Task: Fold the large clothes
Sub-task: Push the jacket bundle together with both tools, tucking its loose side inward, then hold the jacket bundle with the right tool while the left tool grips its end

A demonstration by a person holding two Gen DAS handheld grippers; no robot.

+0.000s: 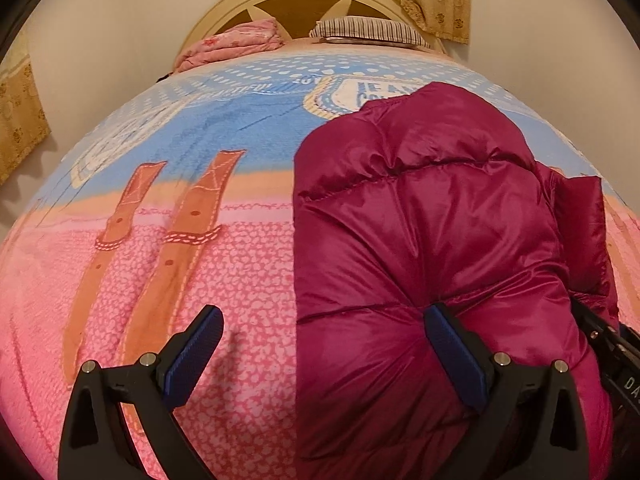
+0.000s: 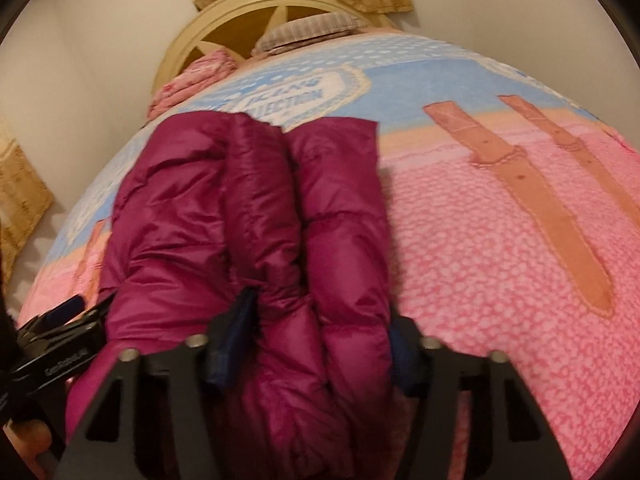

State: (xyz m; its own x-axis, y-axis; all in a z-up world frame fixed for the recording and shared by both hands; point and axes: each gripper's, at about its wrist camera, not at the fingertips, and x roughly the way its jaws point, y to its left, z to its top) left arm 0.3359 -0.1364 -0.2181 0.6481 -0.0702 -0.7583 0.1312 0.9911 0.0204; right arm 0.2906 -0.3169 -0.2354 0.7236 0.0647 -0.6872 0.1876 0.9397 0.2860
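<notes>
A magenta quilted down jacket (image 1: 432,216) lies folded lengthwise on the bed, also in the right wrist view (image 2: 224,208). My left gripper (image 1: 324,344) is open at the jacket's near left edge; its right finger (image 1: 452,356) presses on the puffy fabric, its left finger (image 1: 196,348) is over the bedspread. My right gripper (image 2: 320,332) straddles the near end of the jacket, a thick fold of it between the jaws. The left gripper also shows at the left edge of the right wrist view (image 2: 60,328).
The bed is covered by a pink and blue bedspread (image 1: 224,264) with printed brown straps. A striped pillow (image 1: 368,30) and a folded pink blanket (image 1: 236,40) lie by the cream headboard (image 1: 296,0). Curtains hang behind.
</notes>
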